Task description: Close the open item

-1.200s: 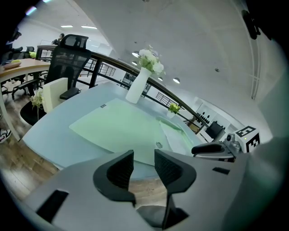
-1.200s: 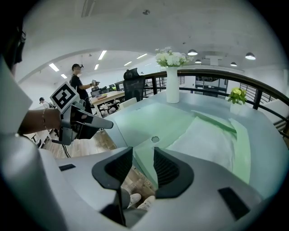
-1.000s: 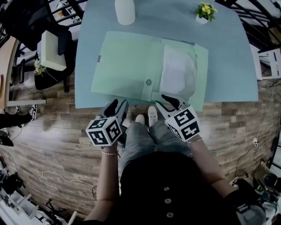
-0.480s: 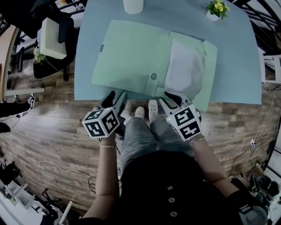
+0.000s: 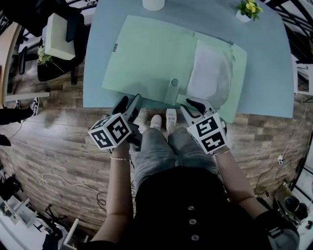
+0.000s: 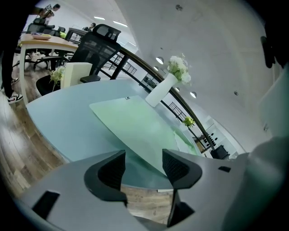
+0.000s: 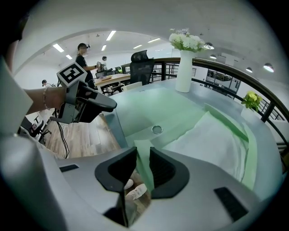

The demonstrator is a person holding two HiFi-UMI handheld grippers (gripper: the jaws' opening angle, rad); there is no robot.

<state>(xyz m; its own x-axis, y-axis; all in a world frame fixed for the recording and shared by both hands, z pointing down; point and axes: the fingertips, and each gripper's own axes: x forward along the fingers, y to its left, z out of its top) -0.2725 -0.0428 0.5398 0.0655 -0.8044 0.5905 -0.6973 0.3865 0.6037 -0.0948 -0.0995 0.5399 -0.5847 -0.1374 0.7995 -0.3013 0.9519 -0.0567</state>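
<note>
1. Pale blue rectangular tabletop [image 5: 264, 73], standing on a brown wood-plank floor [image 5: 58, 141].
2. Tall white ceramic vase [image 7: 184, 74] holding white flowers [image 7: 186, 41], upright at the table's far edge.
3. Small white pot of yellow-green plant [image 5: 248, 9], at the far right corner.
4. Black mesh office chair [image 6: 97, 43] and cream cushioned seat [image 5: 59, 30], left of the table.
5. Black metal railing [image 7: 226, 73], beyond the far edge.

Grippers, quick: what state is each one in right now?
Left gripper: open, empty.
Right gripper: narrowly open, the green folder's flap between its jaws, not clamped.
</note>
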